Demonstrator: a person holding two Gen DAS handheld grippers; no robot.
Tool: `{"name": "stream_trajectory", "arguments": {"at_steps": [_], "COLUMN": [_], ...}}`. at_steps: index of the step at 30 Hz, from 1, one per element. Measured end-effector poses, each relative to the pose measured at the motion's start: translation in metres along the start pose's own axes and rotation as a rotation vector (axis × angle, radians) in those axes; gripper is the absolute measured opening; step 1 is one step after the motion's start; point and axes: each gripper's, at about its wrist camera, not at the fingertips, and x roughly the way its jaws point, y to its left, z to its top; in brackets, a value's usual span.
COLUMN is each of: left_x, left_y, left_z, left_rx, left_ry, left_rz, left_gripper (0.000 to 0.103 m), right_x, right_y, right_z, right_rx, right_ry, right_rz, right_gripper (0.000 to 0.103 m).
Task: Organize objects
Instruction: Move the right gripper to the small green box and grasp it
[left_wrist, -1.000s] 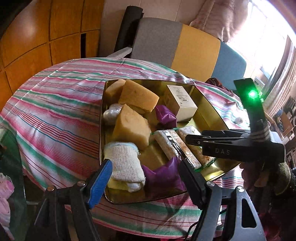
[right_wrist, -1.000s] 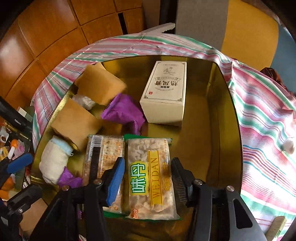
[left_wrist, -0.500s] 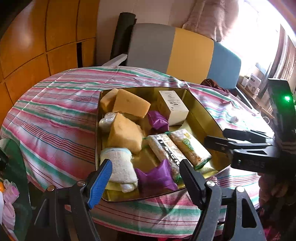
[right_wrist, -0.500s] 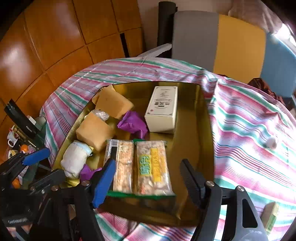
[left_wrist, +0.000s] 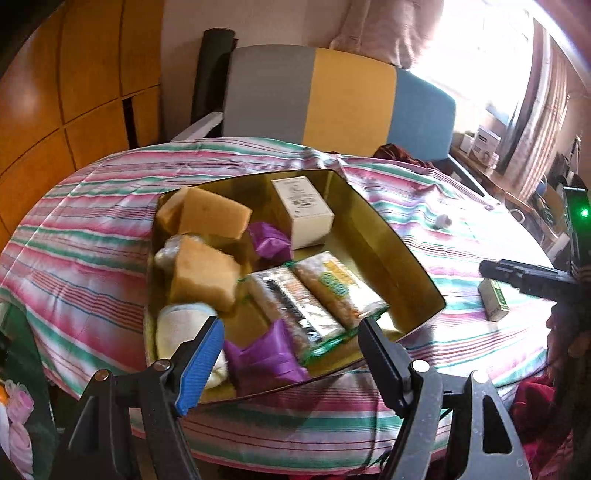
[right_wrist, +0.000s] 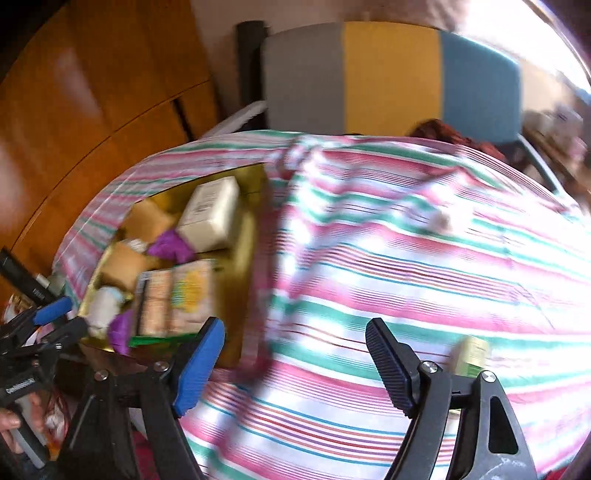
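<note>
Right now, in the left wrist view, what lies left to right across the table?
Rolled white cloth → sponge block → two snack packs → gold tray's right wall → small green box on the striped cloth.

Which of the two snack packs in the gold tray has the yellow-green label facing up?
The right-hand snack pack, nearer the tray's bare side; its neighbour shows black-and-white print.
</note>
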Motion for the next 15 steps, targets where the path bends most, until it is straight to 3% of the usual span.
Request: {"name": "stream_trajectory", "arguments": {"at_steps": [9,15], "left_x": [0.011,0.014], "left_y": [-0.014,-0.027], "left_z": [0.003,0.006], "left_rx": [0.005,0.044], "left_ry": [0.034,0.045], "left_rz": [-0.024,-0.051], "left_gripper": [0.076,0.076], "right_x": [-0.025,-0.002], "right_y": [-0.119,-0.139], "right_z": [-0.009,-0.021], "right_rx": [0.278,0.337], "right_ry": [0.0,0.091], "right_rz": [-0.166,-0.13], "right_gripper": [0.081,0.081]}}
